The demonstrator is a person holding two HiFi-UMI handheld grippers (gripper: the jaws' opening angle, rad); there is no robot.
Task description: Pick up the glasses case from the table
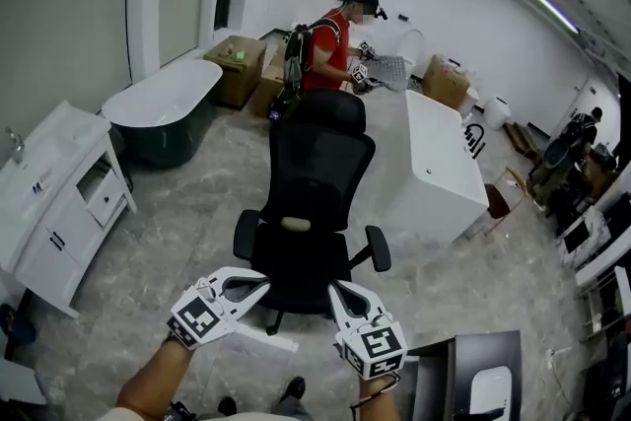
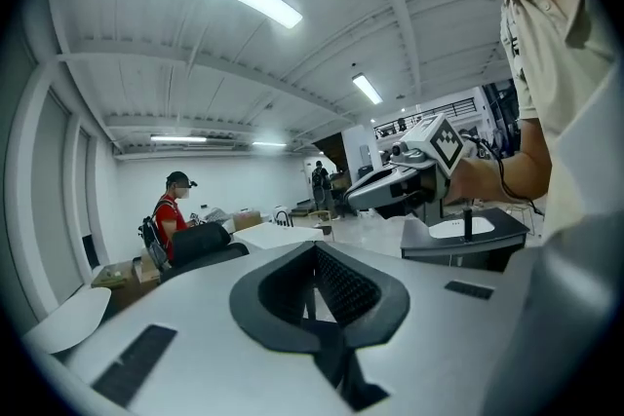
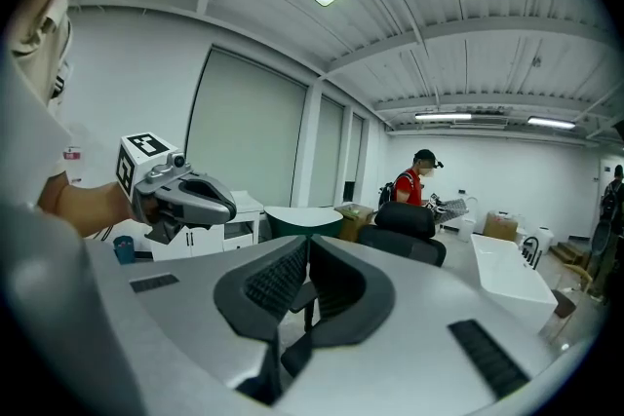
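No glasses case shows in any view. In the head view both grippers are held low in front of me, side by side and pointing toward a black office chair [image 1: 315, 182]. My left gripper [image 1: 264, 284] has its jaws drawn together with nothing between them; its own view shows the tips [image 2: 314, 248] meeting. My right gripper [image 1: 336, 290] is likewise shut and empty, its tips [image 3: 305, 244] closed in its own view. Each gripper also appears in the other's view: the right gripper [image 2: 390, 185] and the left gripper [image 3: 195, 195].
A person in a red shirt [image 1: 330, 49] stands at the back by cardboard boxes [image 1: 237, 64]. A dark-sided bathtub [image 1: 163, 99] and a white vanity cabinet [image 1: 59, 202] stand at the left. A white rectangular tub [image 1: 439, 163] is at the right, a dark stand with a white basin [image 1: 483, 380] at the lower right.
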